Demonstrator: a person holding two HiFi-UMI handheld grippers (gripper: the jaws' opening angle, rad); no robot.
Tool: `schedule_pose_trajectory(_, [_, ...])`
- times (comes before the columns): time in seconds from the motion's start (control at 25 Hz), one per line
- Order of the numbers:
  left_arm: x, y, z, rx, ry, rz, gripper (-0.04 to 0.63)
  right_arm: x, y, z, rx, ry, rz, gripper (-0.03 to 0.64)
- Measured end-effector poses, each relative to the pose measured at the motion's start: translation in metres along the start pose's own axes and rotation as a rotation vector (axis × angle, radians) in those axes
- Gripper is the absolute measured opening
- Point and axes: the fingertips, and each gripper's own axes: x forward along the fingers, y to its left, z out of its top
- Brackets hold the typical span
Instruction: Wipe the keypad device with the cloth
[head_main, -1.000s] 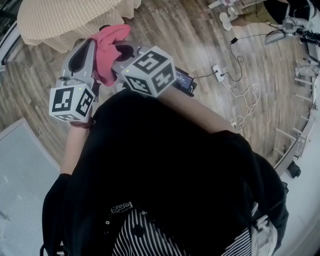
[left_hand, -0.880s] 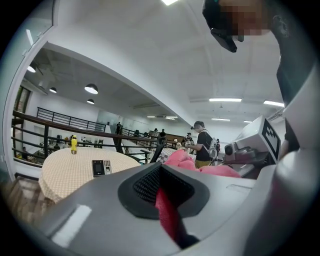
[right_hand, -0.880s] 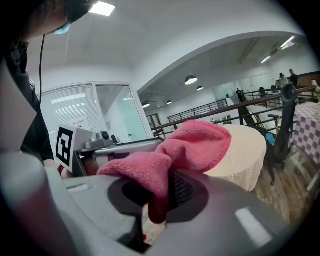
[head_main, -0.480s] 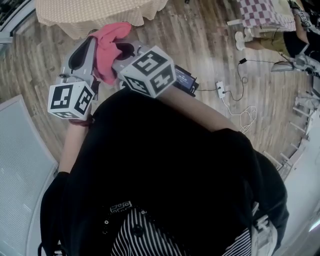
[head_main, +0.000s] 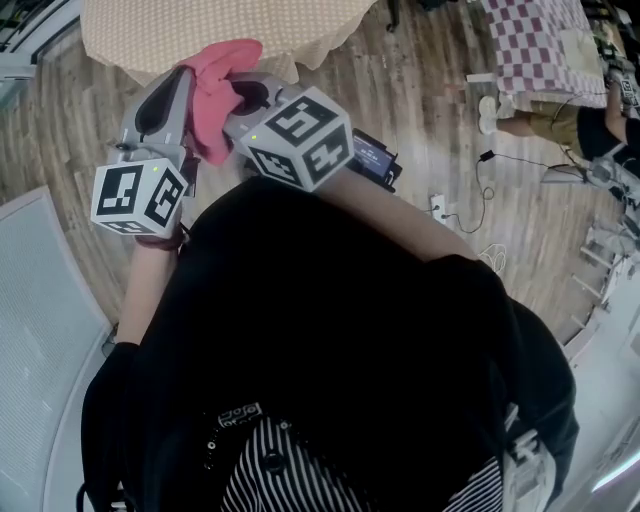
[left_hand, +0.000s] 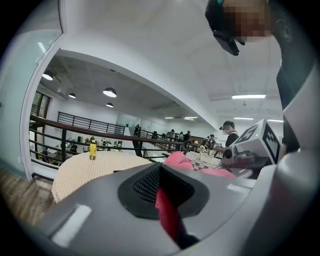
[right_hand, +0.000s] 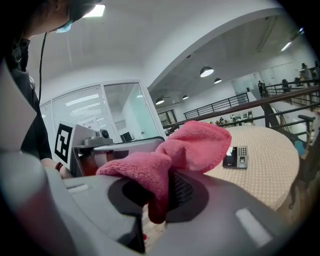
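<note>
A pink cloth hangs bunched between my two grippers, held up in front of my chest. My left gripper is shut on one end; a pink strip shows pinched between its jaws. My right gripper is shut on the other end, and the cloth bulges over its jaws. The keypad device, grey and black with a small keypad, lies flat on a round table covered in beige cloth, well ahead of the right gripper. The device is hidden in the head view.
The round beige table is just ahead of the grippers; a yellow bottle stands on it. A power strip with cables lies on the wooden floor at right. A checkered table and another person are at far right.
The round table has come further into the head view and sits closer to the grippers. Both grippers keep the same hold on the cloth.
</note>
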Motion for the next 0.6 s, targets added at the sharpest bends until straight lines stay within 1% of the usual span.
schedule_pose_trajectory(0.24, [0.054, 0.014, 0.022, 0.017, 0.023, 0.043, 0.003, 0.009, -0.049, 0.034, -0.005, 0.023, 0.066, 0.066])
schedule_pose_trajectory(0.44, [0.080, 0.031, 0.024, 0.006, 0.048, 0.120, 0.003, 0.023, -0.074, 0.044, 0.017, 0.037, 0.148, 0.067])
schedule_pose_trajectory(0.6, [0.109, 0.029, 0.029, -0.003, 0.065, 0.142, 0.003, 0.022, -0.101, 0.054, 0.031, 0.053, 0.192, 0.066])
